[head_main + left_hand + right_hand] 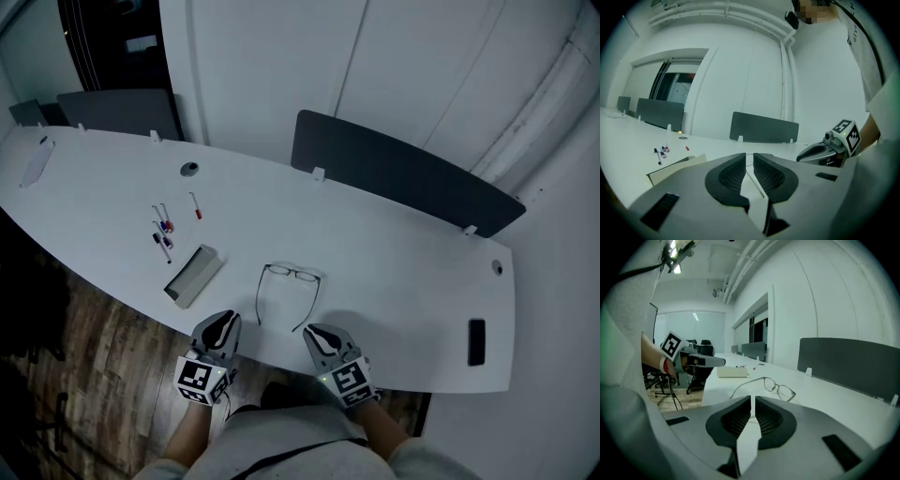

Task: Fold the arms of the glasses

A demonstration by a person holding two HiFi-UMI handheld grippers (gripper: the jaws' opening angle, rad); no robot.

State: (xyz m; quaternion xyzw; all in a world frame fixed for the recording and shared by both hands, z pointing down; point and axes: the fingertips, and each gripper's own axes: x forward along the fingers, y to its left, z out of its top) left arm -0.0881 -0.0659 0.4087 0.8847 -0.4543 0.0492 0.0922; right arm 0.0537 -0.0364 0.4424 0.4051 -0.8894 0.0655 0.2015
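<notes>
A pair of thin-framed glasses (291,274) lies on the white table (394,272) with both arms spread open, their tips toward the front edge. My left gripper (220,328) sits at that edge, just left of the left arm's tip. In the left gripper view its jaws (749,157) stand a narrow slit apart with nothing in them, and one arm of the glasses (756,186) shows past them. My right gripper (323,336) rests just right of the right arm's tip, shut and empty (753,399), and the glasses (780,390) lie a short way ahead of it.
A flat beige box (194,276) lies left of the glasses, with several pens (162,230) and a red marker (196,206) beyond it. A black phone (476,341) lies at the far right. Dark divider panels (394,173) stand along the back edge.
</notes>
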